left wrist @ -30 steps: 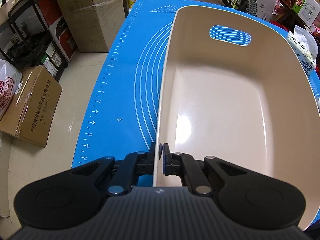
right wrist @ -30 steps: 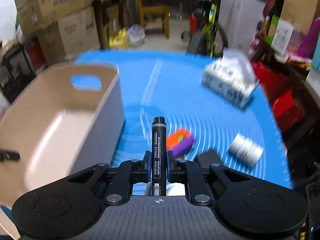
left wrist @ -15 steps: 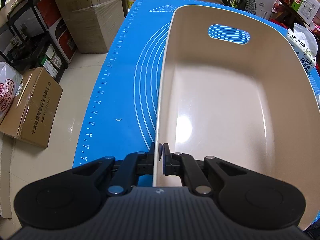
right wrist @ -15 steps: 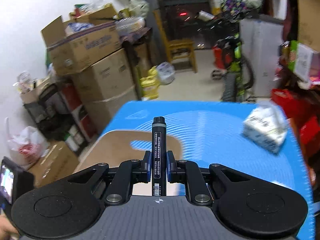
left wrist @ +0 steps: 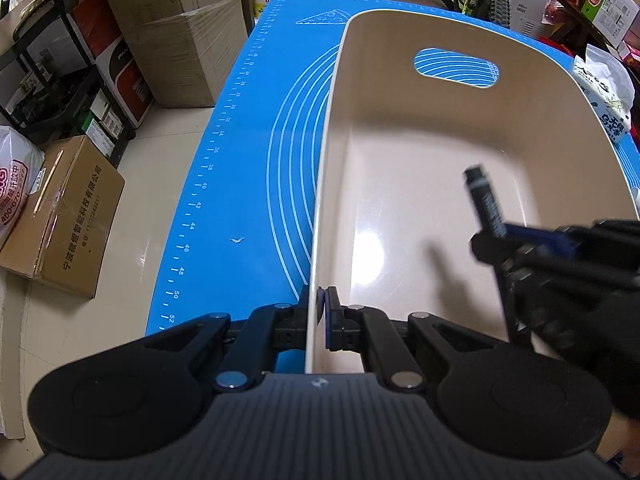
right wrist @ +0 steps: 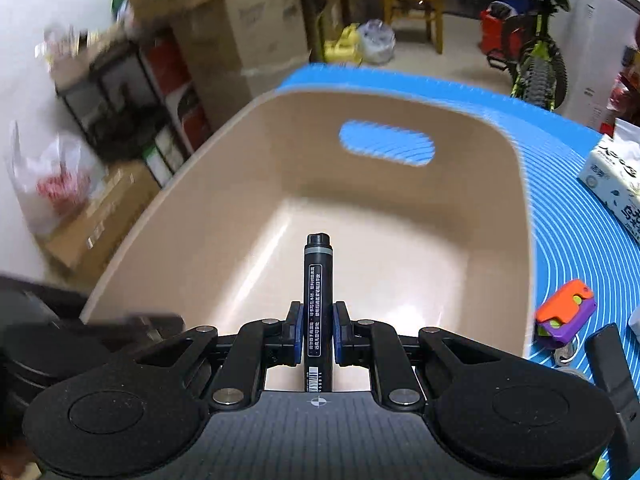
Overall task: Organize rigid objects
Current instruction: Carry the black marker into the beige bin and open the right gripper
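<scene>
Black marker point(right wrist: 318, 304) in right claw point(right wrist: 317, 334) above beige bin point(right wrist: 400, 216).

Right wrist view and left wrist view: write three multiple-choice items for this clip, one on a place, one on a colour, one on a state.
1. Where is the black marker?
A. lying on the mat
B. over the beige bin
C. beside the tissue pack

2. What colour is the mat?
A. blue
B. green
C. grey

3. What is the left gripper doing?
A. open in the air
B. clamped on the bin's rim
C. holding the marker

Key: 1 B, the right gripper holds it above the bin floor; 2 A, blue with white lines; 3 B, rim pinched between both pads.
</scene>
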`<action>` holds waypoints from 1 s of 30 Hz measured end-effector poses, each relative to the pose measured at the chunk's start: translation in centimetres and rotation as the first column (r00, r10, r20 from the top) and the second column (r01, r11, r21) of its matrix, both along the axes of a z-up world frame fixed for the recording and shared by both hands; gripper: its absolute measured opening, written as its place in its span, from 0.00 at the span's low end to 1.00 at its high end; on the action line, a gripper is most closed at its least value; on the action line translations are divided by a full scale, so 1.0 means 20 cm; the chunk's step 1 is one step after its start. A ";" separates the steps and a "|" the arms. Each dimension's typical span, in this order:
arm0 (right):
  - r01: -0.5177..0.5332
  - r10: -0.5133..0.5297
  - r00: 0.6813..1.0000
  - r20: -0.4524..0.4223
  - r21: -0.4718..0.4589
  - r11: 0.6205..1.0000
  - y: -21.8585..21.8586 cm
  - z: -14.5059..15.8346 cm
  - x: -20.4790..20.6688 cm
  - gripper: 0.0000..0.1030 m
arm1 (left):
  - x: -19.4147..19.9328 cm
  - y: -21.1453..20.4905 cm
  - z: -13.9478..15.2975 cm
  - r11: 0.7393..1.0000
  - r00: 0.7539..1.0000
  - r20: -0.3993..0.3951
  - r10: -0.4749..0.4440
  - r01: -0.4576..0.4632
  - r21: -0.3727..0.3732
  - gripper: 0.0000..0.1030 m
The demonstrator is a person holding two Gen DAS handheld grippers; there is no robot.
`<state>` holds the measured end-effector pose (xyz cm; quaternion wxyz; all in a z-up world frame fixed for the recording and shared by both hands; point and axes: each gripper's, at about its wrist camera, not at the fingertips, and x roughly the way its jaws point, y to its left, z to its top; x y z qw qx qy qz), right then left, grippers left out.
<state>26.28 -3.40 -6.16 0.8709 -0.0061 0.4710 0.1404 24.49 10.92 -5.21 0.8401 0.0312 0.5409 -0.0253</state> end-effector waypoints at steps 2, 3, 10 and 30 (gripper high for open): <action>-0.013 0.012 0.999 -0.040 -0.030 0.999 0.03 -0.04 0.02 0.24 | 0.00 0.00 0.00 1.000 1.000 -0.001 -0.002 0.002 0.002 0.06; -0.019 0.017 0.998 -0.063 -0.030 0.999 0.04 -0.04 0.03 0.24 | 0.00 0.00 0.00 1.000 1.000 0.000 -0.003 0.003 0.001 0.06; -0.008 -0.002 0.991 -0.135 -0.071 0.997 0.09 -0.07 0.07 0.39 | 0.00 0.00 0.00 1.000 1.000 0.002 -0.006 0.006 0.002 0.06; 0.117 -0.118 0.982 0.150 0.016 0.993 -0.39 0.44 -0.18 0.86 | 0.00 0.00 0.00 1.000 1.000 0.003 -0.007 0.007 0.006 0.06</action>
